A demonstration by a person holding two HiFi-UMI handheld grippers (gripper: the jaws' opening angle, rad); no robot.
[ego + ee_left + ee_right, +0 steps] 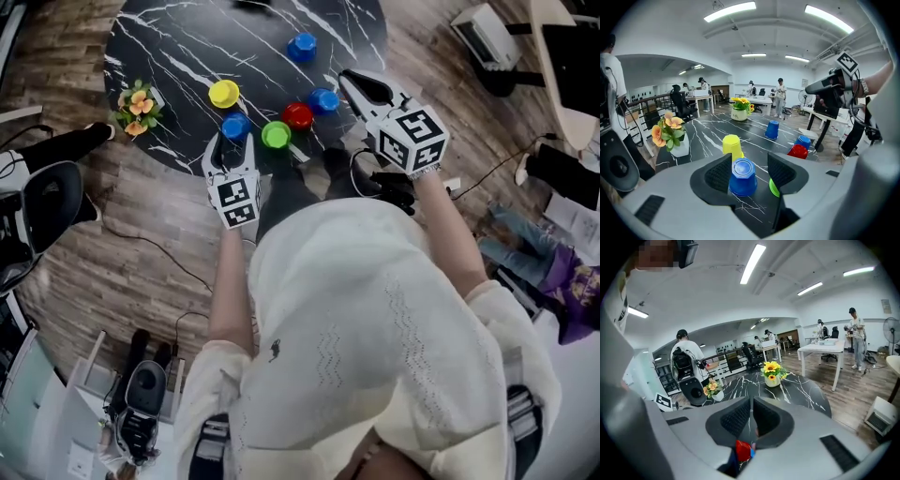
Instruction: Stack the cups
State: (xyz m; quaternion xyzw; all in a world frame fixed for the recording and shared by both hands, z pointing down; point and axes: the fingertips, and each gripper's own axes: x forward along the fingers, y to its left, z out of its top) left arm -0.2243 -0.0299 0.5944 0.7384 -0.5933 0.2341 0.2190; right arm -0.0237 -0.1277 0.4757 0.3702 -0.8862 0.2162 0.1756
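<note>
Several upside-down cups stand on the round black marble table: a far blue one, a yellow one, a near blue cup, a green one, a red one and another blue one. My left gripper is open around the near blue cup; a gap shows beside the right pad. My right gripper hangs above the table's right edge, shut and empty; below it the red cup shows.
A small pot of orange flowers stands at the table's left edge, a sunflower pot at its far side. A black chair and cables lie on the wood floor at left. People stand at desks in the background.
</note>
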